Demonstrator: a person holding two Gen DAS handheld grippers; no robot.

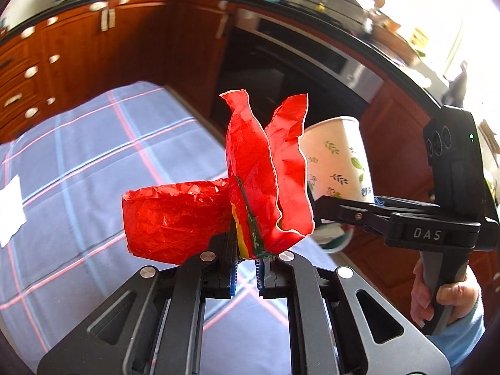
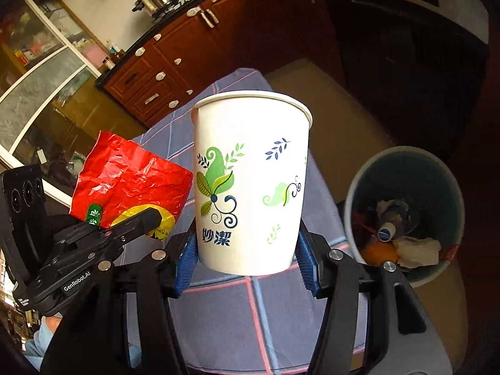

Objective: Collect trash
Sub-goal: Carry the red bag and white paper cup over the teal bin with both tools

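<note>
A crumpled red snack wrapper (image 1: 250,181) is pinched in my left gripper (image 1: 248,262), which is shut on its lower edge; it hangs above the checked tablecloth (image 1: 93,156). The same red wrapper (image 2: 128,181) and left gripper (image 2: 147,222) show at the left of the right wrist view. My right gripper (image 2: 247,265) is shut on a white paper cup (image 2: 250,181) with green leaf prints, its blue pads pressing both sides near the base. That cup (image 1: 337,159) also appears at right in the left wrist view. A round bin (image 2: 406,212) stands on the floor to the right.
The bin holds a bottle (image 2: 393,218), crumpled paper and orange scraps. A white paper (image 1: 11,206) lies on the cloth at far left. Wooden kitchen cabinets (image 1: 78,56) and a dark oven (image 1: 281,72) line the back. A hand (image 1: 447,297) grips the right tool.
</note>
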